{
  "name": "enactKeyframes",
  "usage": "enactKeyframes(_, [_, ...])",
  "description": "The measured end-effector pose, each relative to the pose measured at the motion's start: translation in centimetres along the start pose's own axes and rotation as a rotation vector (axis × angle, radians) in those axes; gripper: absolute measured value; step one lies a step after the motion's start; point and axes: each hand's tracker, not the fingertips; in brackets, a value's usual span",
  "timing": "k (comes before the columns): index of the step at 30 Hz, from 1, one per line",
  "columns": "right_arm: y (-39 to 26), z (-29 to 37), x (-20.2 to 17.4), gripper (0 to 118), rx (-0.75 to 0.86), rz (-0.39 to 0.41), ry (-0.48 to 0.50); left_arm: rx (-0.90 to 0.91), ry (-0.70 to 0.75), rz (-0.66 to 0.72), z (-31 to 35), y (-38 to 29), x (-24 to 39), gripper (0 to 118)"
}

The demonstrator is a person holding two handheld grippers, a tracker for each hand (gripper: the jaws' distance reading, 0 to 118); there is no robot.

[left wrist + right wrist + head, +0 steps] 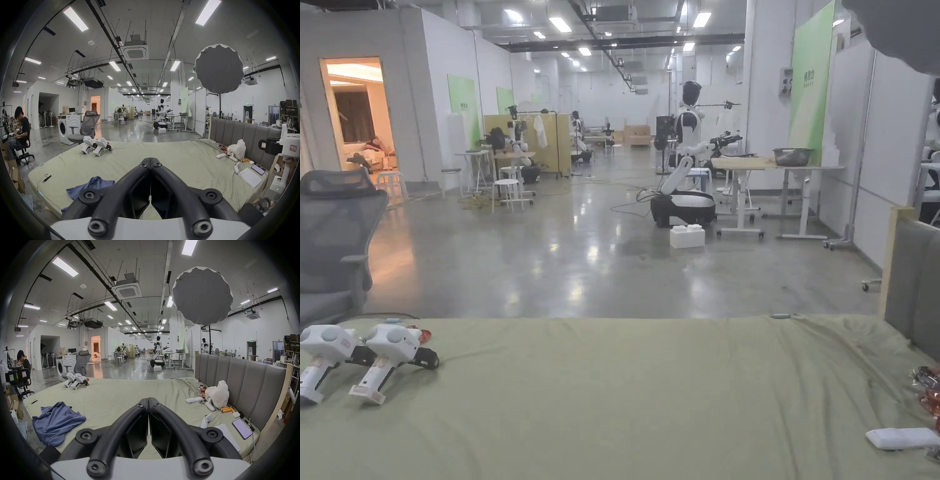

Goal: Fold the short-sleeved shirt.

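A crumpled blue short-sleeved shirt lies near the front left corner of the green bed. In the left gripper view the shirt is partly hidden behind that gripper's body. My left gripper is shut with nothing between its jaws, held above the bed. My right gripper is also shut and empty, to the right of the shirt and clear of it. The right gripper's white body shows at the far right of the left gripper view.
Two spare white grippers rest on the bed's far left. A grey headboard runs along the right, with a white bag, controllers, a phone and a booklet beside it. Small scissors lie near the left edge. A person sits far left.
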Motion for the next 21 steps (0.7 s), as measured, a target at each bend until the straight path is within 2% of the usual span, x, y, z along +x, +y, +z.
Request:
enactKeyframes(7, [-1.5, -1.3, -0.2, 0, -0.06, -0.021, 0.017, -0.071, 0.041, 0.018, -0.7, -1.7, -2.9, 2])
enactKeyframes(9, [-2.0, -1.8, -0.3, 0, -0.087, -0.032, 0.029, -0.116, 0.066, 0.103, -1.6, -2.4, -4.6, 17])
enactKeyframes(12, [-2.9, -2.5, -0.6, 0, -0.12, -0.032, 0.044, -0.205, 0.131, 0.148, -3.2, -3.9, -7.3, 48])
enactKeyframes(13, [-3.2, -2.8, -0.7, 0, -0.131, -0.029, 0.048, -0.232, 0.144, 0.154, -3.8, -4.7, -8.3, 52])
enactKeyframes(15, [-3.7, -3.5, -0.8, 0, -0.157, -0.026, 0.059, -0.283, 0.159, 0.142, -4.6, -5.9, -9.6, 53])
enactKeyframes(19, [-4.8, -4.9, -1.5, 0, -0.202, -0.032, 0.083, -0.331, 0.159, 0.14, -6.6, -8.6, -11.5, 83])
enactKeyframes(21, [-5.3, -5.6, -1.8, 0, -0.229, -0.043, 0.102, -0.396, 0.171, 0.173, -8.3, -10.3, -12.5, 89])
